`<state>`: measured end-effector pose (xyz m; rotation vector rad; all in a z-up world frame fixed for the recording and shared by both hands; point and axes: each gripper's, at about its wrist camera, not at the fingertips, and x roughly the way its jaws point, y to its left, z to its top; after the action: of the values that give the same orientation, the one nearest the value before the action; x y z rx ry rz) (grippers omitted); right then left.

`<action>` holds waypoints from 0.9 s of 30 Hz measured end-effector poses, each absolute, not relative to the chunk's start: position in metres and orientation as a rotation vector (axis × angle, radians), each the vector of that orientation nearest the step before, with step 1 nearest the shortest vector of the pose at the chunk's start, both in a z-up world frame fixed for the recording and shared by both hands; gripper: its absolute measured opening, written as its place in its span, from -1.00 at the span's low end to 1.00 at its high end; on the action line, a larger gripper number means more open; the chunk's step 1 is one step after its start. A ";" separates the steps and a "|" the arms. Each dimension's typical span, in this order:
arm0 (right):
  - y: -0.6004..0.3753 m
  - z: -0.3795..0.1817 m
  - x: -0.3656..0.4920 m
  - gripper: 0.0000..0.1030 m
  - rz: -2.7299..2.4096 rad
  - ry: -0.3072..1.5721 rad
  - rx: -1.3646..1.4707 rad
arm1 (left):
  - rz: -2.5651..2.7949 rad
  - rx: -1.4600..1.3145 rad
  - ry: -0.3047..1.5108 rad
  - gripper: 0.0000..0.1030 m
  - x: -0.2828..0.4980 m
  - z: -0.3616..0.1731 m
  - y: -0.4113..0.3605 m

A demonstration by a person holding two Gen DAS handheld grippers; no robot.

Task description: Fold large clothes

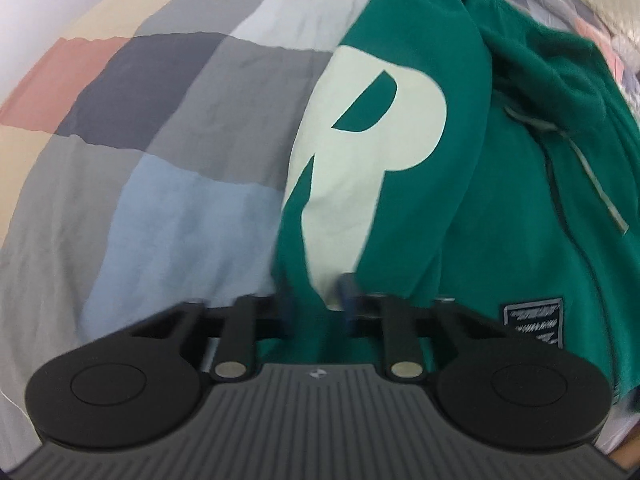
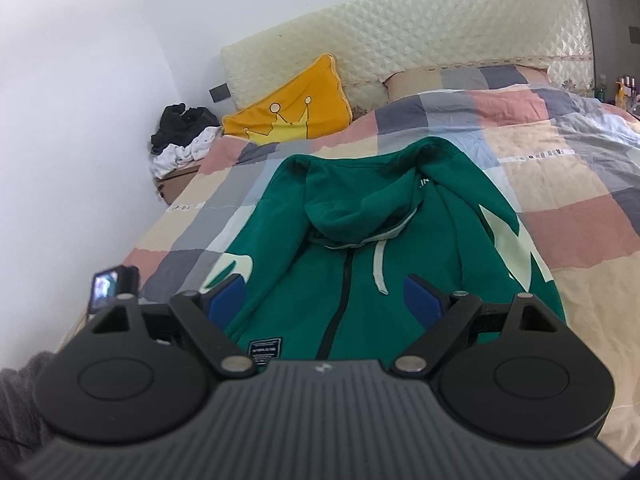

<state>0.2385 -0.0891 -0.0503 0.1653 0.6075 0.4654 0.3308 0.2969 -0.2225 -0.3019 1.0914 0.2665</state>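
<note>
Count: 1 green hoodie point(image 2: 360, 216), bearing 2 pale drawstrings and 1 dark label patch point(image 2: 265, 347). 1 bed with checked cover point(image 2: 560, 216). 1 yellow crown cushion point(image 2: 296, 104). 1 checked pillow point(image 2: 460, 76). 1 heap of dark and white clothes point(image 2: 180, 136). 2 grippers: left gripper point(image 1: 316, 292), right gripper point(image 2: 326, 298).

White wall point(image 2: 80, 80), quilted headboard point(image 2: 440, 28)

Soft daylight, motion blur, fisheye warp

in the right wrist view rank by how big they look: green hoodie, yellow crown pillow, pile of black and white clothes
1. green hoodie, though it lies nearest the camera
2. yellow crown pillow
3. pile of black and white clothes, farthest, so true size unsure
</note>
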 end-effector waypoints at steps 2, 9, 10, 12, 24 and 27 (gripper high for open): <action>-0.093 -0.053 0.239 0.70 0.462 0.607 0.166 | 0.282 -0.314 1.081 -0.80 0.332 -0.210 0.307; -0.098 -0.063 0.250 0.70 0.448 0.621 0.181 | 0.420 -0.320 0.993 -0.83 0.352 -0.144 0.366; -0.098 -0.066 0.252 0.70 0.445 0.630 0.182 | 0.458 -0.293 0.965 -0.83 0.359 -0.133 0.374; -0.094 -0.070 0.256 0.70 0.451 0.646 0.183 | 0.528 -0.237 0.918 -0.83 0.375 -0.119 0.392; -0.065 -0.099 0.303 0.70 0.366 0.739 0.118 | 0.846 -0.101 0.799 -0.82 0.516 -0.132 0.501; -0.061 -0.104 0.318 0.70 0.318 0.745 0.101 | 0.896 -0.103 0.810 -0.82 0.548 -0.160 0.524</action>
<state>0.3182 -0.0609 -0.1042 0.1010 0.7450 0.3179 0.5484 0.5237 -0.1601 -0.1032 0.8101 0.8964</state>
